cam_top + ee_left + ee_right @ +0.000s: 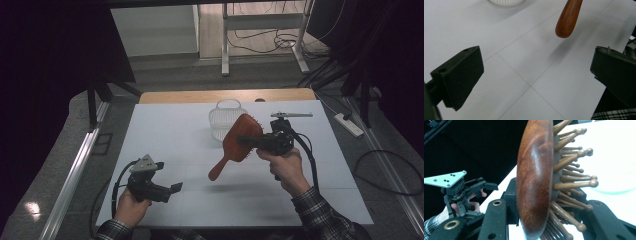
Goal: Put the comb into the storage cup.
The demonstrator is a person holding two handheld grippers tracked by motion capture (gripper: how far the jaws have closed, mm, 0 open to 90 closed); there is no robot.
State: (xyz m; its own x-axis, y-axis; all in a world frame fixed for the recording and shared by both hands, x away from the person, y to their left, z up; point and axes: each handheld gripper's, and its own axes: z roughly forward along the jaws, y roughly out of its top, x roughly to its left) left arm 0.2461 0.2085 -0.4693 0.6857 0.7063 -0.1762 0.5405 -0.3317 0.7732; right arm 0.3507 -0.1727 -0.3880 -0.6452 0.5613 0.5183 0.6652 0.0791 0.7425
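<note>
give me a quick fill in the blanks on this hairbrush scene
1. The right gripper is shut on the wooden ____, held up off the table.
2. The left gripper has its jaws ____, with nothing between them.
3. Behind the brush stands a white ____ with a handle.
4. The brush's handle points down toward the ____ gripper.

Missing words: hairbrush; open; basket; left

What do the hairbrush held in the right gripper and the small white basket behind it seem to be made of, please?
The hairbrush looks like reddish-brown wood with a glossy, probably varnished finish: grain and highlights show on its back, and its pins look wooden too. The basket seems to be white plastic, judging by its thin slatted walls.
</note>
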